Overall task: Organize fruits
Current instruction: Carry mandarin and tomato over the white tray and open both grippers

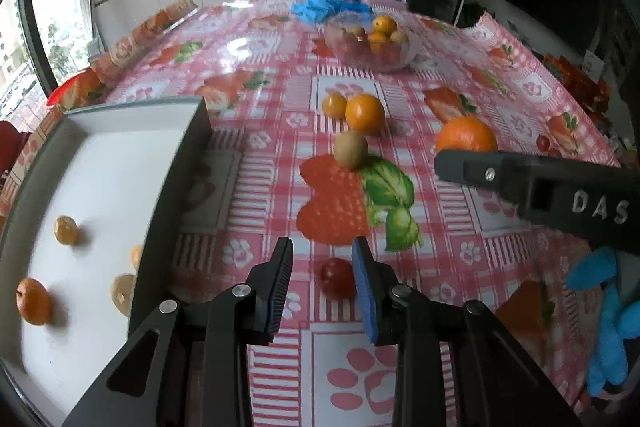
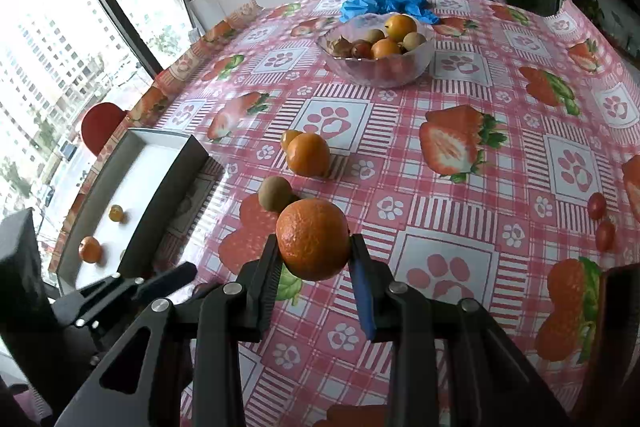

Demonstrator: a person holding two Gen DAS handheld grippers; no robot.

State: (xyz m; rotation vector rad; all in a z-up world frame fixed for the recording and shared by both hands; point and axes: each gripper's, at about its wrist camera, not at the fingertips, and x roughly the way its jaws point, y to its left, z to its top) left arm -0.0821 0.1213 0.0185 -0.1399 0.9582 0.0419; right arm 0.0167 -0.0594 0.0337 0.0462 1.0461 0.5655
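While the sorting is clearly under way, it's nowhere near finished. From the left wrist view, the grey tray (image 1: 192,163) already has a few fruits in it: a small orange one (image 1: 34,301), a yellowish one (image 1: 66,230) and a pale one (image 1: 122,293) tucked by the tray's right wall. Left tongs (image 1: 322,277) hang just right of the tray with a small red fruit (image 1: 337,277) sitting between the tips. The blue pad looks like it's touching it, but the black one stands clear, so I'd call them released rather than clamped. Further from the tray on the counter (image 1: 460,267): a brownish round fruit (image 1: 351,149), an orange (image 1: 365,113) with a little yellow one (image 1: 334,105) beside it, and the glass bowl (image 1: 372,45) way beyond, holding its own pile.

Right wrist view: the right tongs (image 2: 314,259) are clenched on a big mandarin (image 2: 313,238), both pads pressing its sides, well right of the tray (image 2: 168,167). Two little red fruits (image 2: 600,219) sit far off to the right.

So my guess: three-ish in, two being dealt with, at least five loose ones left.
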